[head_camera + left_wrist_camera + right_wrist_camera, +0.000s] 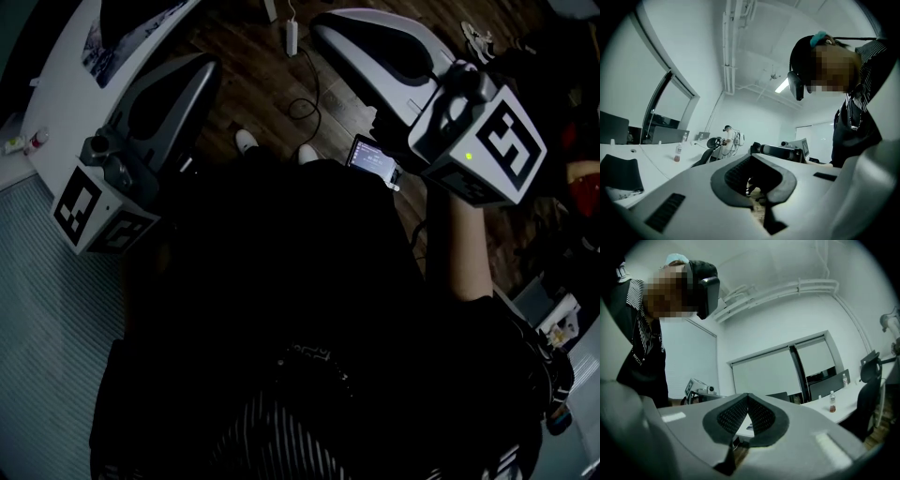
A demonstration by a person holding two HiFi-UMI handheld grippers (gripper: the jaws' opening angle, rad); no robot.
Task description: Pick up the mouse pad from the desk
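Mouse pad [131,23], as I read it, is the dark sheet lying flat on the white desk [56,103] at the upper left of the head view. In the left gripper view it shows as a black patch [618,173] at the far left edge, so it sits well off to the left of where that gripper points. I cannot make out its long axis from here

My left gripper [202,66] is the nearer one, just beside the desk's edge. It points level and out over the wooden floor [262,84], not at the desk top. Its jaws are closed tip to tip [752,157] with nothing between them

My right gripper [323,28] is well apart from the pad, on the far side of my body. Its jaws are also pressed together and empty [747,394]

I judge the pickup has not begun: the left gripper would need to swing left toward the desk and part its jaws before it could take the pad's edge
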